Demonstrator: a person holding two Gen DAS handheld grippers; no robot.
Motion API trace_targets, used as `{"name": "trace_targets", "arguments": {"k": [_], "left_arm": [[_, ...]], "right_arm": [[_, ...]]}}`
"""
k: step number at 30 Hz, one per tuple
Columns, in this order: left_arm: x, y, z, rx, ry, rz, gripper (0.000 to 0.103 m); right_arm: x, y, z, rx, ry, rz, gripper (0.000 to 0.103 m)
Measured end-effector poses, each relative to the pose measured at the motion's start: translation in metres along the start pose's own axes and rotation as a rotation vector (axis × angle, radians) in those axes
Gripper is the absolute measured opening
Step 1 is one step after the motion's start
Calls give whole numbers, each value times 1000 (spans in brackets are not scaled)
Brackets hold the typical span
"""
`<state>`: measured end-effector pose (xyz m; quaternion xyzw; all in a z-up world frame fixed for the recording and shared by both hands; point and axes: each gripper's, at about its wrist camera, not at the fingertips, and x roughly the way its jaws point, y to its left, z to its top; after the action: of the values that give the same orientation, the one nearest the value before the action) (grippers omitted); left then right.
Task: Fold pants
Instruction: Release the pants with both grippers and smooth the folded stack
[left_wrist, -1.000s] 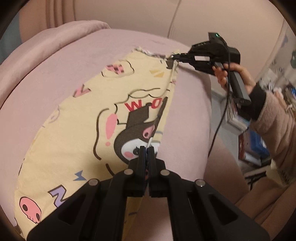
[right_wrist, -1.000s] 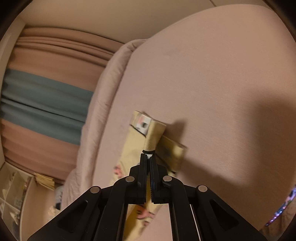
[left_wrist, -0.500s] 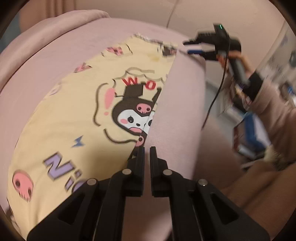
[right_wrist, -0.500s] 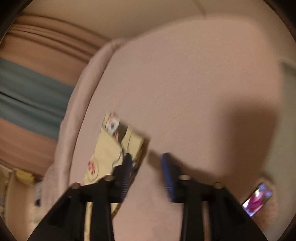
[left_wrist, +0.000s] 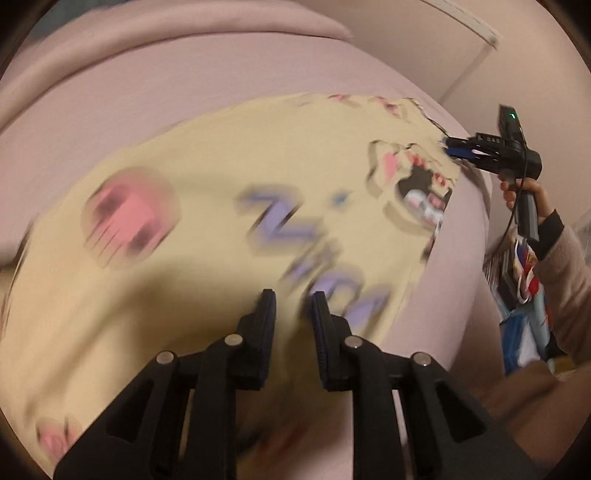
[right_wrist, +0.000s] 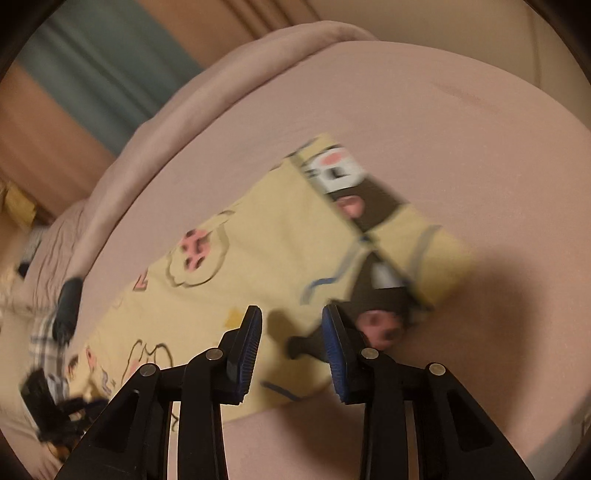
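Both our grippers hang apart and empty, jaws just parted: left gripper, right gripper. Yellow cartoon-print pants lie flat along the pink mattress by its near edge. We should regrip matching corners squarely before folding again.

The pants are pale yellow, printed with pink skulls, purple letters and a black-and-white cartoon figure. The bed cover under them is dusty pink. Both grippers are black with blue pads. The curtain is striped teal and brown.
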<state>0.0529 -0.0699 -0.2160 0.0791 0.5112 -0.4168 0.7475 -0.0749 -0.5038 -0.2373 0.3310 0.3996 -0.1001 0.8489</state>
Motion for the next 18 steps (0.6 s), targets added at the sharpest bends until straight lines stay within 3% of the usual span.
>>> {"name": "trace_targets", "arguments": {"k": [3, 4, 8, 11, 13, 15, 18], "left_arm": [[-37, 36, -28, -117, -18, 63, 19], [-51, 46, -33, -144, -47, 106, 19], [-81, 80, -34, -242, -154, 202, 32], [-82, 94, -29, -279, -193, 215, 32], [-76, 99, -24, -275, -203, 198, 32], [-71, 102, -18, -263, -212, 190, 32], [-64, 103, -8, -227, -215, 166, 32]], "right_arm": [[-4, 26, 9, -110, -9, -202, 36], [-2, 46, 13, -167, -9, -193, 36], [31, 154, 13, -368, 59, 75, 37], [78, 237, 3, -433, 223, 325, 37], [106, 286, -7, -493, 304, 405, 37], [125, 319, -19, -532, 347, 430, 36], [168, 350, -9, -471, 472, 484, 36]]}}
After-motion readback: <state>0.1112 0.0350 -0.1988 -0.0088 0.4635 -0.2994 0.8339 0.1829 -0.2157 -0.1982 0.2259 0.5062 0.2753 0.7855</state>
